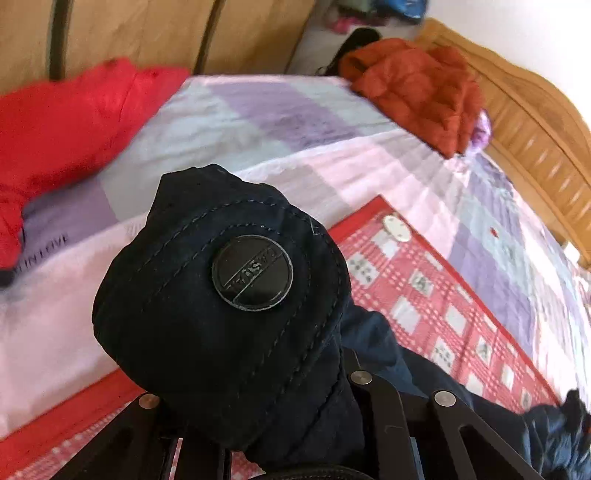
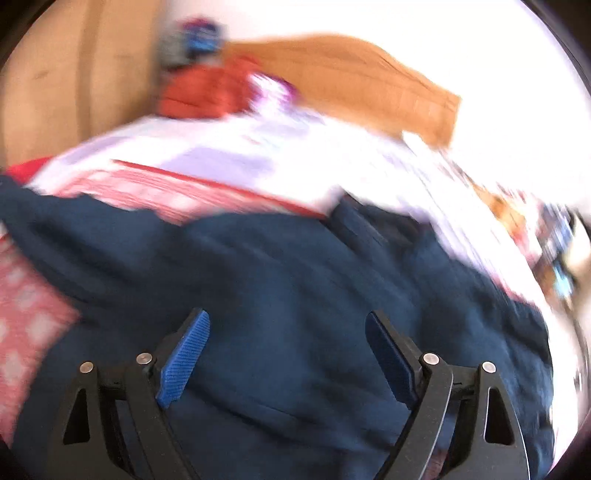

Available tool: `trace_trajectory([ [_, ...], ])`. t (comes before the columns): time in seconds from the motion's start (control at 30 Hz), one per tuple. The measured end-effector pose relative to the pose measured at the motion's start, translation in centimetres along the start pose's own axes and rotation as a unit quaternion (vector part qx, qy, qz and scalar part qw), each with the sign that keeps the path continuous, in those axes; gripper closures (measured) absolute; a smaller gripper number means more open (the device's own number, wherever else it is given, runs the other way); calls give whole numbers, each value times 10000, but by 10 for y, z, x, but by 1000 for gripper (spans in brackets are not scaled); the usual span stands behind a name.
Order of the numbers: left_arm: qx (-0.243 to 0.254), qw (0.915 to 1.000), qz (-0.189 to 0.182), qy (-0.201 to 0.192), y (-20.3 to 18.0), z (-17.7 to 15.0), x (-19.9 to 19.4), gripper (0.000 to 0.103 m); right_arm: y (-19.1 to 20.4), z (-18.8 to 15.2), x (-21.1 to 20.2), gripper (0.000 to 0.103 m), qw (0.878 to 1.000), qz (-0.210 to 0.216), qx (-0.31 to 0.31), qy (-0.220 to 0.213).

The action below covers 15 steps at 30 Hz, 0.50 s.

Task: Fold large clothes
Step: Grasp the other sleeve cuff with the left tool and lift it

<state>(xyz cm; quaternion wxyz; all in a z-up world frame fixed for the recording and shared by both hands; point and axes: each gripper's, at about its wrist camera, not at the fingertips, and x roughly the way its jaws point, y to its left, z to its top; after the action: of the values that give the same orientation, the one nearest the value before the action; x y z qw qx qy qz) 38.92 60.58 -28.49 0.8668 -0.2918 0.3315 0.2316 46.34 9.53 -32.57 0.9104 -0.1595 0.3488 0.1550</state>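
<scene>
A dark navy jacket (image 2: 295,288) lies spread on a red checked mat (image 1: 436,295) on the bed. In the left wrist view a bunched part of the jacket (image 1: 207,314), with a round black button (image 1: 252,272), fills the space between the fingers of my left gripper (image 1: 255,406), which is shut on it and holds it above the bed. The fingertips are hidden by the cloth. My right gripper (image 2: 288,354) is open, its blue pads (image 2: 184,358) wide apart just above the jacket, holding nothing. The right wrist view is motion-blurred.
A bright red garment (image 1: 62,122) lies at the bed's far left and an orange-red puffy jacket (image 1: 417,88) near the wooden headboard (image 1: 535,122). The bed has a pink and purple patchwork sheet (image 1: 258,129). A wooden wardrobe (image 1: 129,33) stands behind.
</scene>
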Motion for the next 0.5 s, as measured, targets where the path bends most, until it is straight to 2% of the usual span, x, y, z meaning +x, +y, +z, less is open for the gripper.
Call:
trace_trajectory([
  [0.1, 219, 9996, -127, -137, -9, 4, -21, 87, 47, 37, 50, 13, 9978, 456, -55, 486],
  [0.17, 440, 9984, -229, -278, -17, 5, -39, 87, 65, 52, 89, 13, 9951, 257, -64, 954],
  [0.2, 511, 9978, -280, -316, -21, 6, -47, 87, 67, 53, 114, 13, 9897, 372, 175, 1371],
  [0.23, 636, 9967, -373, -344, -27, 6, -56, 87, 65, 47, 138, 9, 9792, 610, 530, 1860],
  [0.27, 739, 9958, -424, -350, -32, 6, -61, 87, 61, 40, 148, 6, 9732, 686, 820, 2034],
  [0.3, 944, 9936, -453, -434, -41, 5, -72, 87, 60, 38, 146, 2, 9757, 710, 839, 1896],
  [0.43, 1415, 9842, -766, -733, -72, 7, -110, 88, 59, 36, 121, 3, 9781, 819, 566, 1827],
  [0.5, 1623, 9789, -911, -845, -90, 9, -127, 89, 49, 31, 86, 4, 9836, 967, 522, 1433],
])
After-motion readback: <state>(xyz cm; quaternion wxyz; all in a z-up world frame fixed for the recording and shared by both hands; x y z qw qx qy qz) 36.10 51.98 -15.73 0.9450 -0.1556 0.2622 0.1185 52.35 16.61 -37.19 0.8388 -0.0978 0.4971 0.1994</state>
